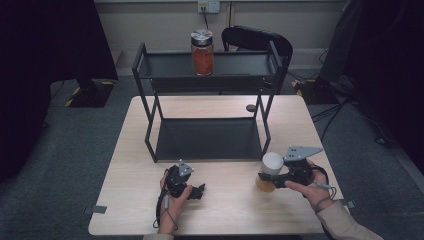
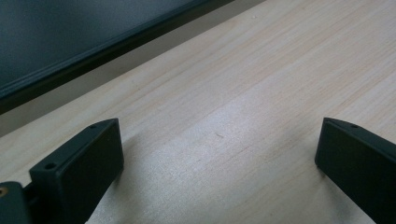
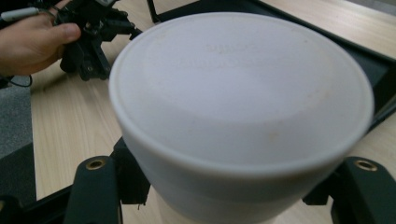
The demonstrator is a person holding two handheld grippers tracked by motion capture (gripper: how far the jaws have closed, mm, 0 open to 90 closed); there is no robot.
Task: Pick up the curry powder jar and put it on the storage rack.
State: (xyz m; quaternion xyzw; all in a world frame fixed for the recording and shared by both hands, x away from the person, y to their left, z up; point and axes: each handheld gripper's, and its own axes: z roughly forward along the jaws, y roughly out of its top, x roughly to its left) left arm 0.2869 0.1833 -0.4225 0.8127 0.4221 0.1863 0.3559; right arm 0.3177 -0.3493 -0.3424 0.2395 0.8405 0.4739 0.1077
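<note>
While the left hand rests low on the table, its gripper lies near the front edge with the jaws spread wide; the left gripper view shows bare wood between the two black jaws and nothing held. Just beyond it stands a black two-tier rack, whose lower shelf sits on the table and shows as a dark panel in the upper left of the left gripper view. On the rack's top shelf, about at its middle, stands a jar with a metal lid and reddish contents (what exactly is inside cannot be told).

Further right, near the front right part of the table, is a second jar with a white lid and an orange-tinted body. The right gripper pinches this jar below the lid, one jaw on each side of it, as the right gripper view shows from close up, where the white lid looms above the jaws. The right hand holds that gripper from the right, with the grey plate on top of it. Whether the jar's base touches the table or hangs just above it cannot be told.

A small dark round thing lies on the table by the rack's right rear leg.
</note>
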